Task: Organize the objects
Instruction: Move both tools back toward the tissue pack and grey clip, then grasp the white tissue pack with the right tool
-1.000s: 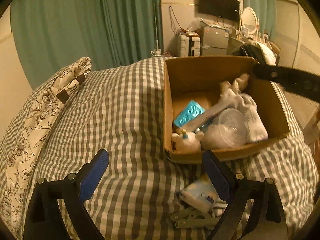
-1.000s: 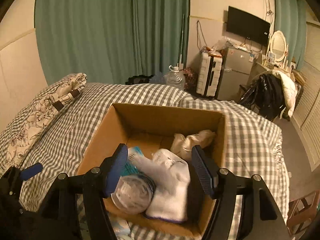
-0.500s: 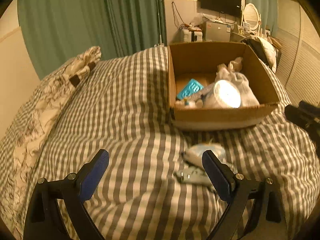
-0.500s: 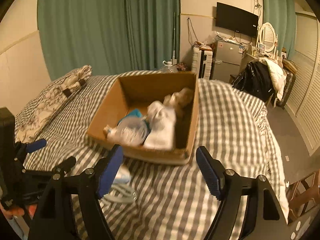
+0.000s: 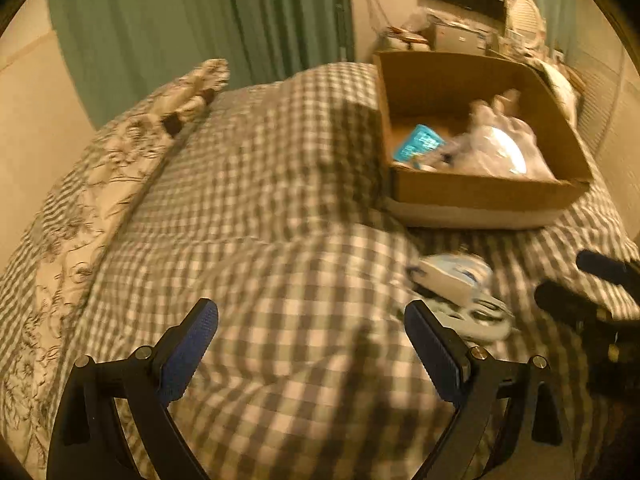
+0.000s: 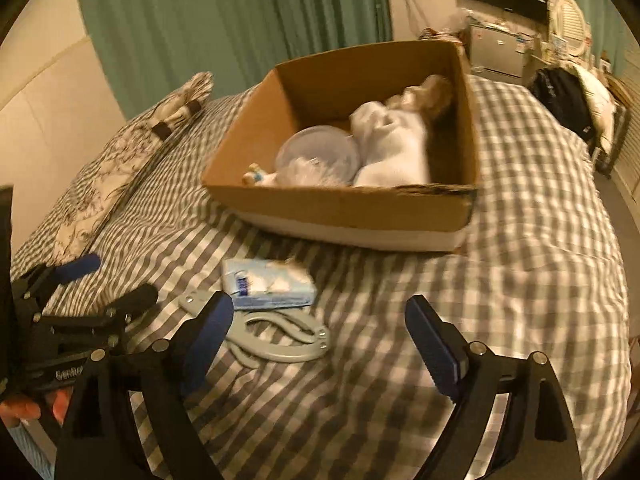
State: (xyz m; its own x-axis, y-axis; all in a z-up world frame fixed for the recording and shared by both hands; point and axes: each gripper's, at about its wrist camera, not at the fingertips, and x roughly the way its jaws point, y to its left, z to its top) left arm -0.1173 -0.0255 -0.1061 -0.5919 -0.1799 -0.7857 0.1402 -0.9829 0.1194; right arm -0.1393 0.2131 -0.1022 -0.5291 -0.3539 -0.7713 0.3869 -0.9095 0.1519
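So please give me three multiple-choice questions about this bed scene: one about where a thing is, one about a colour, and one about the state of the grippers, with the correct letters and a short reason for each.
1. Where does the white tissue pack lie?
A. inside the cardboard box
B. on the checked bedcover, in front of the box
C. on the floral pillow

2. What colour are the curtains behind the bed?
A. green
B. red
C. white

3. How are the two grippers?
A. both open, holding nothing
B. both shut on cloth
C. the right one shut on the pack

Answers:
1. B: the pack rests on the bedcover before the cardboard box, beside a grey metal tool.
2. A: the curtains look green in both views.
3. A: the left gripper and the right gripper show wide gaps between their blue pads, with nothing between them.
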